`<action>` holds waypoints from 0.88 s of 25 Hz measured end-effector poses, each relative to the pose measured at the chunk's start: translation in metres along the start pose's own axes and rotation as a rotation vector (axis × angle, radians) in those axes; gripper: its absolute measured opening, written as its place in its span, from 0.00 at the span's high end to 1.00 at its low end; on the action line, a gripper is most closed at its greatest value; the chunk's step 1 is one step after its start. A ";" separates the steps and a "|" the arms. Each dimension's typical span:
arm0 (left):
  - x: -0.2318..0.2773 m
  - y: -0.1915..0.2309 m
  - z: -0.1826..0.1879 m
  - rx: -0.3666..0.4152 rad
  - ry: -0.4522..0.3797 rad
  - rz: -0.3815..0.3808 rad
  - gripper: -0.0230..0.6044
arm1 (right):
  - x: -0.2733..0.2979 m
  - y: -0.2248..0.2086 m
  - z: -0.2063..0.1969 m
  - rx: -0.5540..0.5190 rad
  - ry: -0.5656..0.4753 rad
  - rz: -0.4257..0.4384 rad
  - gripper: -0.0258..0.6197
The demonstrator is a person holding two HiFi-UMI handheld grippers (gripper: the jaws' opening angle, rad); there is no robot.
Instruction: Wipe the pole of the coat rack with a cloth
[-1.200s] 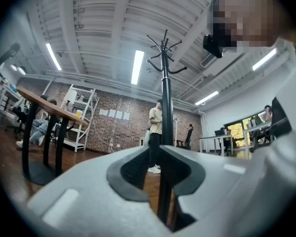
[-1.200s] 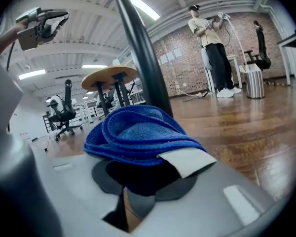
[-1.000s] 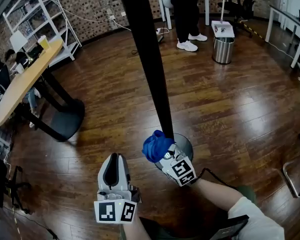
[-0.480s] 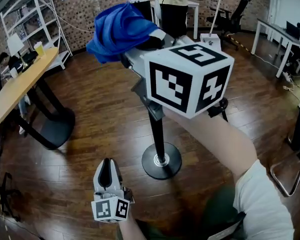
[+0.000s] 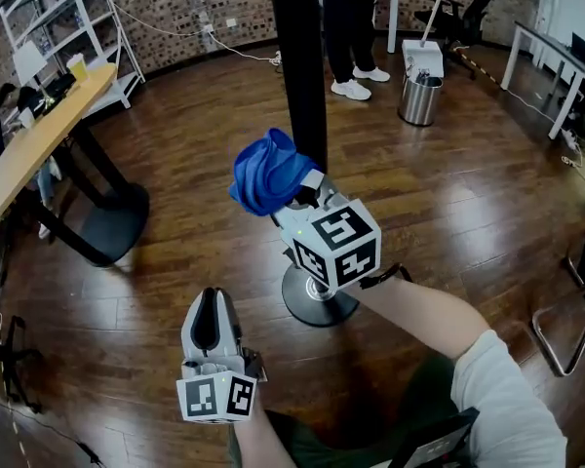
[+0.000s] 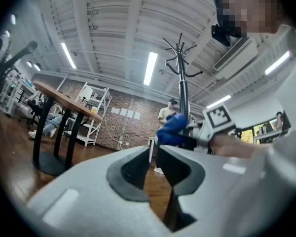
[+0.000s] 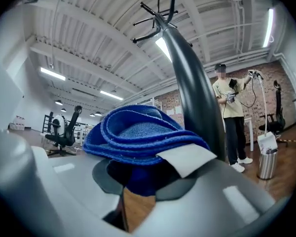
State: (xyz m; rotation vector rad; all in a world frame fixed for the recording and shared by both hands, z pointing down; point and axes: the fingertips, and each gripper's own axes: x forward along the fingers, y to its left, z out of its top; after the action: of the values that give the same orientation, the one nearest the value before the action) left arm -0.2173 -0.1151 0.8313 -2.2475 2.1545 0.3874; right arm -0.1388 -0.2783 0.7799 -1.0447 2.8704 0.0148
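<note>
The coat rack's black pole (image 5: 298, 76) rises from a round base (image 5: 317, 300) on the wooden floor. My right gripper (image 5: 297, 198) is shut on a bunched blue cloth (image 5: 266, 174), which sits against the pole's left side at mid height. In the right gripper view the cloth (image 7: 138, 132) bulges over the jaws (image 7: 138, 179), with the pole (image 7: 192, 88) just behind it on the right. My left gripper (image 5: 207, 310) hangs low, left of the base, shut and holding nothing. From the left gripper view (image 6: 153, 164) the cloth (image 6: 172, 130) and pole (image 6: 181, 98) show ahead.
A wooden table (image 5: 39, 144) on black legs stands at the left, with a white shelf (image 5: 88, 18) behind it. A person (image 5: 351, 27) stands beyond the pole near a metal bin (image 5: 419, 96). A chair frame (image 5: 565, 330) is at the right edge.
The right gripper carried the cloth from near the base up high along the pole, then back down to mid height. The left gripper stayed put.
</note>
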 end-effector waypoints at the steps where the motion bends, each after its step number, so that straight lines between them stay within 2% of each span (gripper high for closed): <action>1: 0.000 0.001 0.000 0.003 0.000 0.000 0.87 | -0.001 -0.002 -0.030 0.009 0.005 -0.013 0.80; 4: 0.002 0.000 -0.002 0.004 0.003 0.001 0.87 | -0.006 -0.007 -0.122 0.023 0.041 -0.050 0.81; 8: 0.002 -0.004 -0.009 -0.005 0.016 -0.012 0.87 | -0.019 -0.013 -0.242 0.070 0.140 -0.117 0.81; 11: 0.003 -0.006 -0.009 -0.005 0.020 -0.014 0.87 | -0.029 -0.016 -0.318 0.053 0.213 -0.157 0.81; 13: 0.003 -0.009 -0.013 -0.012 0.026 -0.019 0.87 | -0.036 -0.018 -0.362 0.033 0.252 -0.185 0.81; 17: 0.004 -0.013 -0.019 -0.019 0.043 -0.045 0.87 | -0.048 -0.014 -0.453 0.059 0.356 -0.214 0.81; 22: 0.001 -0.018 -0.020 -0.020 0.062 -0.064 0.87 | -0.067 -0.013 -0.523 0.098 0.473 -0.236 0.81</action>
State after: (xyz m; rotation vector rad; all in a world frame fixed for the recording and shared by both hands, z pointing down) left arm -0.1965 -0.1185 0.8473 -2.3626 2.1097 0.3442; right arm -0.1209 -0.2656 1.3073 -1.5363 3.0734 -0.4412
